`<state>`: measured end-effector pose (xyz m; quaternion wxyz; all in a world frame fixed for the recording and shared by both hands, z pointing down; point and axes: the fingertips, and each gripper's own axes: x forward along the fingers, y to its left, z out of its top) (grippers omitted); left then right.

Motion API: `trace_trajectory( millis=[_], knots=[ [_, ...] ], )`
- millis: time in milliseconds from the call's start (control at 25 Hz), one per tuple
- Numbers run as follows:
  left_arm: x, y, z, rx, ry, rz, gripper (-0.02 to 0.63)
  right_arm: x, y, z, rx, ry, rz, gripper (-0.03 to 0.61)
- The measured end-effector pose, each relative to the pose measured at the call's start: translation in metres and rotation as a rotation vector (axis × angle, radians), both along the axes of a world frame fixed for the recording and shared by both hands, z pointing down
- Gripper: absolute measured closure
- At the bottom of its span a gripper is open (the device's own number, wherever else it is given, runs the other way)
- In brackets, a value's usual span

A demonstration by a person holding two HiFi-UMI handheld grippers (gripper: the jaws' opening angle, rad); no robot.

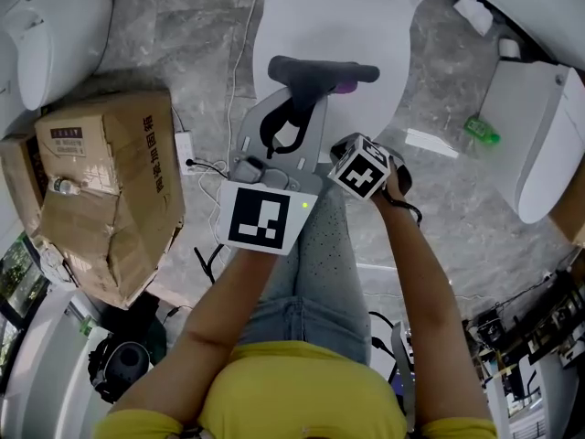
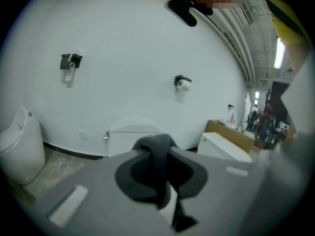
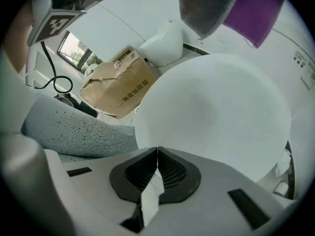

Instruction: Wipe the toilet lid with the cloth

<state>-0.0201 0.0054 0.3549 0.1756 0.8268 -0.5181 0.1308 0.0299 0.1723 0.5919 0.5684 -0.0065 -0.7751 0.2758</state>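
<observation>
Though empty, right gripper's (image 3: 157, 151) jaws together; left gripper's (image 2: 157, 162) tight on cloth (image 2: 153, 143).

The toilet lid (image 1: 366, 26) is clear for me to reach, bare but for the cloth (image 1: 320, 69) hanging over it. A cardboard box (image 1: 110, 181) crowds my left, 1 more toilet (image 1: 539, 144) my right. Cables (image 1: 208, 166) trail beside the box.

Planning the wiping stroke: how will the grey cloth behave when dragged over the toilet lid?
Probably floppy: the cloth bunches where the left tool pinches it. Likely light, its free end hanging loose above the smooth lid, so it may slide easily.
</observation>
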Motion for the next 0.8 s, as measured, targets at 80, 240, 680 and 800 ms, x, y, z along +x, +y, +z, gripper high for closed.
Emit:
trace_trajectory(
  millis=[80,240,680,800],
  knots=[
    [-0.001,0.001,0.004,-0.007,-0.005,-0.001,0.594,0.0,0.003,0.011,0.002,0.018,0.022,0.56],
    [-0.002,0.004,0.012,-0.025,-0.015,-0.002,0.594,-0.001,0.006,0.032,0.011,0.063,0.094,0.561],
    [-0.001,0.006,0.024,-0.04,-0.017,-0.007,0.594,-0.001,0.008,0.071,-0.005,0.121,0.309,0.563],
    [-0.003,0.008,0.03,-0.049,-0.024,-0.006,0.594,-0.001,0.008,0.079,-0.026,0.137,0.34,0.563]
  ],
)
